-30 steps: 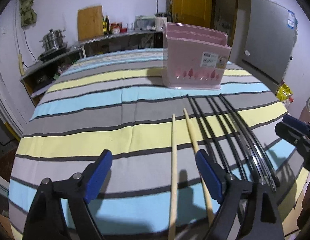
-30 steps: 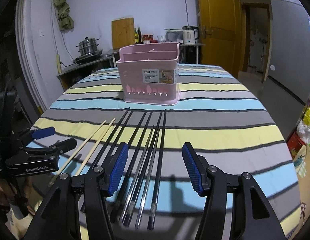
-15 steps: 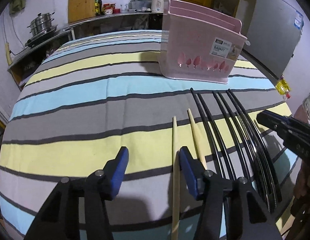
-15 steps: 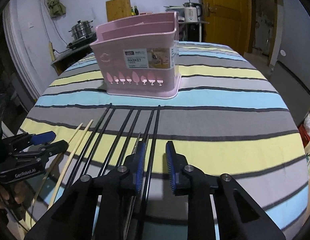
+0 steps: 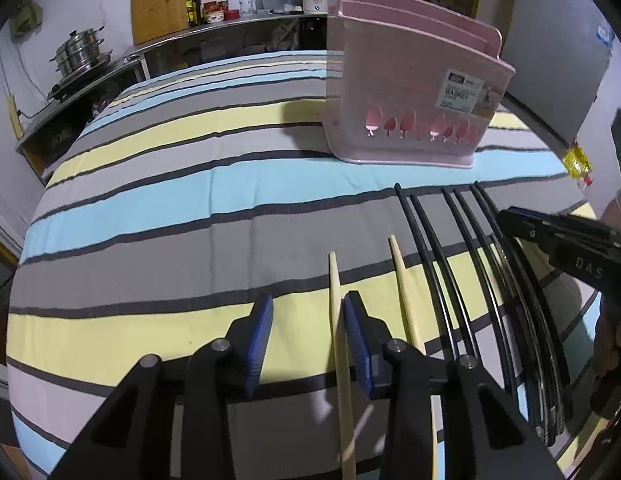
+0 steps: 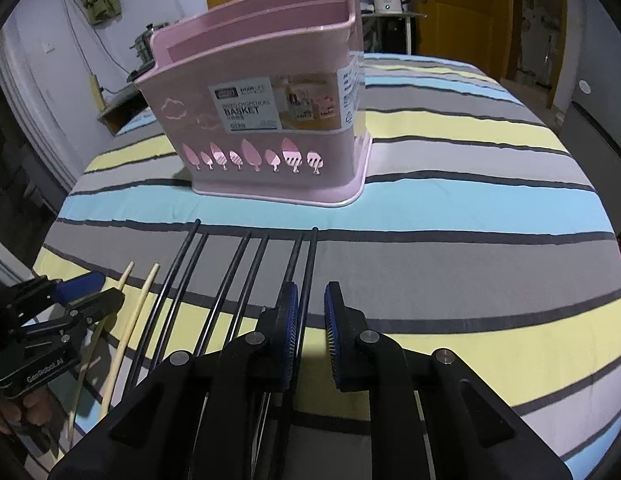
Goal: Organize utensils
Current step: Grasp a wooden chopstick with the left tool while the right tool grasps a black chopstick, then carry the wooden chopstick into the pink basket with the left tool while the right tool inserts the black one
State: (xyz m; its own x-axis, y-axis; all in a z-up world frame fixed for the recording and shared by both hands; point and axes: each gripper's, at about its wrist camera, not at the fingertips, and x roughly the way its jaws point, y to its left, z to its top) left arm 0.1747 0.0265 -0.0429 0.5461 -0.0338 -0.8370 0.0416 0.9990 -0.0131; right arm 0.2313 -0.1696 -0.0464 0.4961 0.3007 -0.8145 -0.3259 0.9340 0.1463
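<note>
Striped tablecloth (image 6: 450, 208); kitchen counter (image 5: 214, 36) behind, seemingly steel.

Left gripper (image 5: 306, 320) is down low over the striped tablecloth (image 5: 150, 216), blue pads apart, with the leftmost wooden chopstick (image 5: 335, 300) right up against the inside of the right pad. Second wooden chopstick (image 5: 402, 280) lies just outside it, then the black chopsticks (image 5: 442, 260). Pink basket (image 5: 410, 92) stands beyond them, and the other gripper (image 5: 558, 236) pokes in from the right.
</note>
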